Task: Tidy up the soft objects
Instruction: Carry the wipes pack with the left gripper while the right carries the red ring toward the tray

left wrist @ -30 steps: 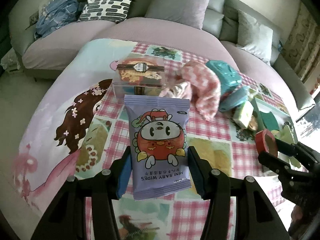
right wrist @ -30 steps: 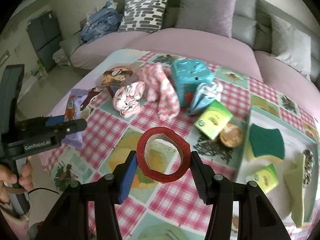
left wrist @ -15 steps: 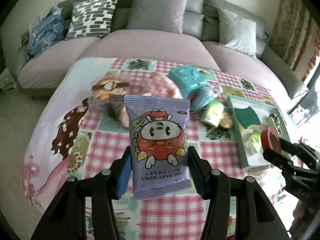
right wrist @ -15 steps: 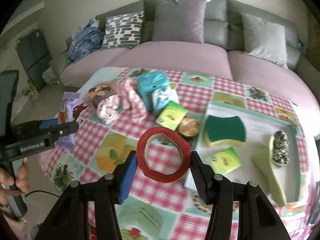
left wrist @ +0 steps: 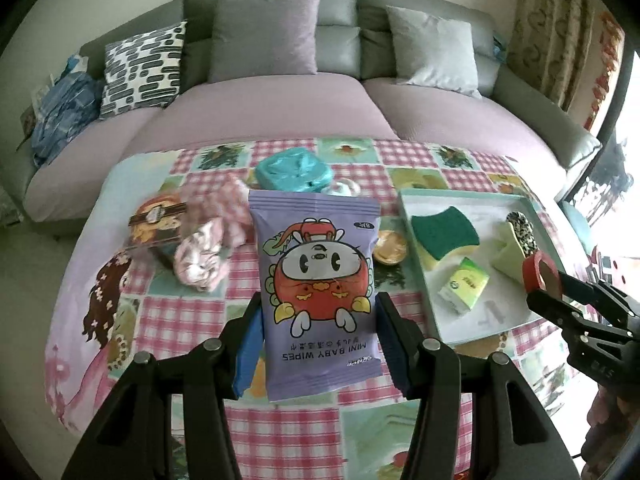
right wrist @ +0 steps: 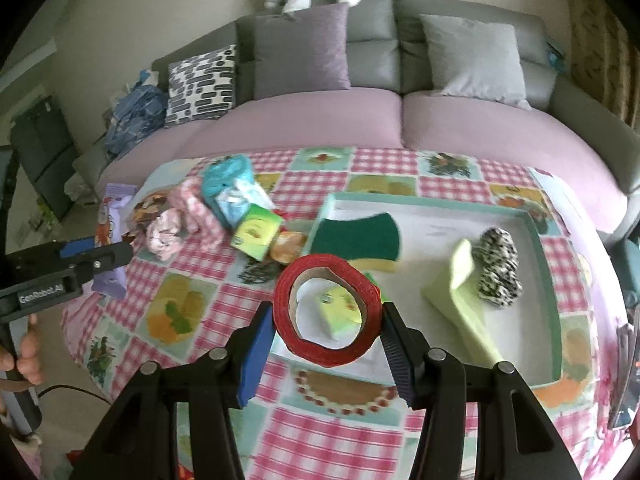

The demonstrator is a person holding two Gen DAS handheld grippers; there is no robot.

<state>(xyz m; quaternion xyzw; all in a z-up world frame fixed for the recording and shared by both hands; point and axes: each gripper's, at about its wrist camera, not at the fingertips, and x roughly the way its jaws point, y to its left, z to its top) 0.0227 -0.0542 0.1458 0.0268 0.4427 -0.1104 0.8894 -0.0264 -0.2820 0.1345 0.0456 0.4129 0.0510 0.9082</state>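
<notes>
My left gripper [left wrist: 318, 340] is shut on a purple pack of baby wipes [left wrist: 318, 276] and holds it above the table's front. My right gripper [right wrist: 326, 330] is shut on a red tape roll [right wrist: 326, 312], held over the near-left corner of the white tray [right wrist: 548, 264]; it also shows in the left wrist view [left wrist: 538, 272]. In the tray lie a green sponge [right wrist: 356, 236], a small green tissue pack [left wrist: 464, 286], a light green cloth [right wrist: 456, 288] and a black-and-white scrunchie [right wrist: 500, 268]. The wipes pack also shows in the right wrist view [right wrist: 110, 240].
On the checked tablecloth [left wrist: 180, 312], left of the tray, lie pink cloths [left wrist: 204, 260], a teal pouch [left wrist: 294, 170], a clear snack box [left wrist: 158, 220], a green box [right wrist: 256, 232] and a round golden item [left wrist: 390, 246]. A sofa with cushions [left wrist: 264, 36] stands behind the table.
Both grippers have swung to the right, still holding their items. The tray has come closer in both views, and the red tape roll now hangs over its near-left corner.
</notes>
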